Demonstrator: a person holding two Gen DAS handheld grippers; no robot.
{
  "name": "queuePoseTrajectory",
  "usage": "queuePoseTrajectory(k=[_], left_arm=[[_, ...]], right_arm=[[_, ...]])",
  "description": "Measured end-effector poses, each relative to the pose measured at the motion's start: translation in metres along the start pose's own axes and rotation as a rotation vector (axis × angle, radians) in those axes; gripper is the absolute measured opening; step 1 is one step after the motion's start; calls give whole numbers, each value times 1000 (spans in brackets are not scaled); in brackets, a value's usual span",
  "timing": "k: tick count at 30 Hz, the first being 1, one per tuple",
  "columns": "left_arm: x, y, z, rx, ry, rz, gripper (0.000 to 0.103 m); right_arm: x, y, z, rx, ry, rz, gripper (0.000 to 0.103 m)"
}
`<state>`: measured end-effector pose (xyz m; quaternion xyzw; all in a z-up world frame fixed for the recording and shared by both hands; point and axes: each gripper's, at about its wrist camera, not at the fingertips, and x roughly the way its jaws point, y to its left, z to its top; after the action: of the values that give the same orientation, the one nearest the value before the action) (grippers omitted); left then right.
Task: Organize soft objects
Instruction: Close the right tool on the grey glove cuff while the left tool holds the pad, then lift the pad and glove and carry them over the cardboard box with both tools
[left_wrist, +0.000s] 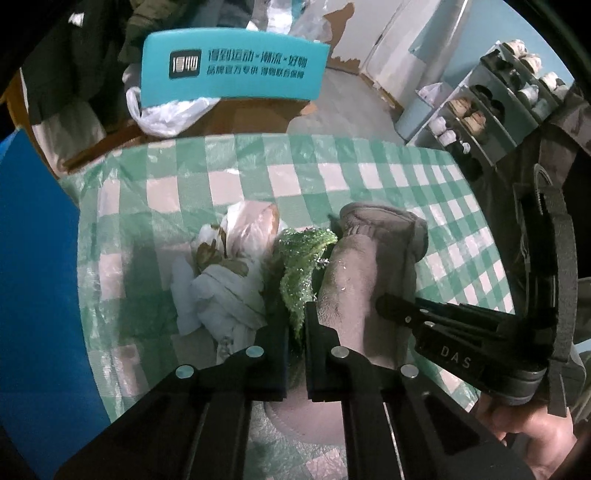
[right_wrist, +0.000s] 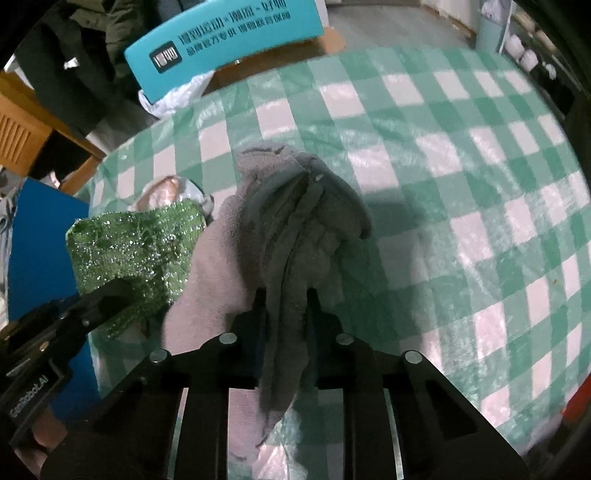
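Here the left gripper (left_wrist: 295, 314) was clenched on the glittery green cloth (left_wrist: 299, 266), just left of the grey towel (right_wrist: 291, 206) on the checked tablecloth (right_wrist: 461, 155); the right gripper (right_wrist: 286, 295) pinched that towel's bunched edge, so lifting either could drag its touching neighbour or slip

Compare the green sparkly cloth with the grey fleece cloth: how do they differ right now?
The green sparkly cloth glitters; the grey fleece cloth is matte and plush. The green one looks smaller beside the bulkier grey bundle. The left gripper pinches the green one, the right gripper the grey. Both are limp and bunched over the checked tablecloth.
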<state>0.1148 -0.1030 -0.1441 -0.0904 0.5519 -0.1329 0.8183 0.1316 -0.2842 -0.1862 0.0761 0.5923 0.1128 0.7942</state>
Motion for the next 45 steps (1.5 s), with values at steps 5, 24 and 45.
queuePoseTrajectory(k=[5, 24, 45], left_arm=[[-17, -5, 4, 20, -57, 11, 6], [-81, -10, -2, 51, -173, 41, 5], [-138, 0, -19, 44, -264, 71, 5]], right_arm=[[-17, 5, -1, -37, -51, -34, 14], [-83, 22, -3, -139, -210, -115, 14], [-134, 41, -8, -177, -312, -80, 14]])
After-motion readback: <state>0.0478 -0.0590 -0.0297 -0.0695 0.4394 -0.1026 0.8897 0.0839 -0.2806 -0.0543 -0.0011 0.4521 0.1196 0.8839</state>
